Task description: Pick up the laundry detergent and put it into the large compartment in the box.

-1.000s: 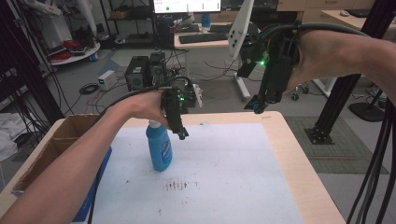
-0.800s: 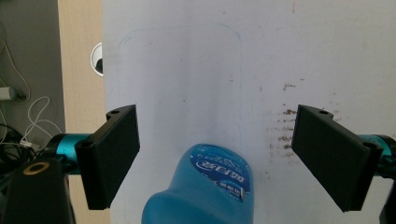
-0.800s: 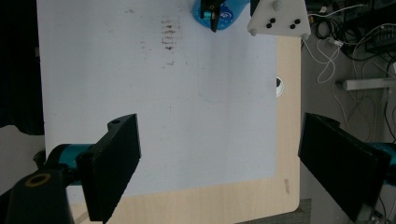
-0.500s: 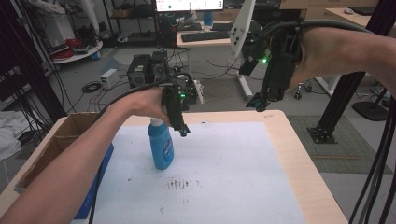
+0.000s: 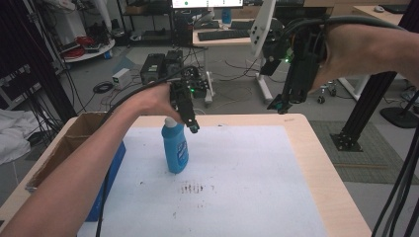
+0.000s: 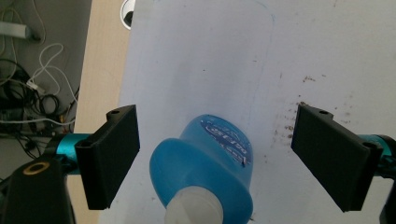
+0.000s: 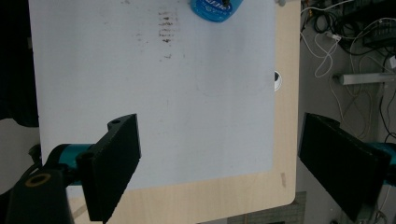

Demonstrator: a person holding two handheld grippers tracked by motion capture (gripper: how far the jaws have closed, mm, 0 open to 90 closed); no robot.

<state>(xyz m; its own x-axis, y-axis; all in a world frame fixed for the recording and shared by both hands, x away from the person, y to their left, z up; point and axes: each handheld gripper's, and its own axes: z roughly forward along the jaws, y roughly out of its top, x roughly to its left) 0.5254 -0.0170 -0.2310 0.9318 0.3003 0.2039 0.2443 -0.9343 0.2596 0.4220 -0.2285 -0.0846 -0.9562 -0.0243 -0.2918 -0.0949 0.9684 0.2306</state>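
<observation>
White smudged mat (image 5: 247, 187) | upright blue plastic bottle (image 5: 175, 147) | left hand-held gripper (image 6: 219, 158) agape above | right hand-held gripper (image 7: 238, 163) agape

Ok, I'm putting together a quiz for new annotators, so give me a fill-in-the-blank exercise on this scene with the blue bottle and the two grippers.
1. The blue bottle stands ____ on the white mat.
2. The left gripper has its jaws ____ on either side of the bottle, touching nothing.
3. The bottle's cap is ____ in colour.
4. The right gripper is held above the table's ____ edge, as the high view shows it.

Missing words: upright; open; white; far
</observation>
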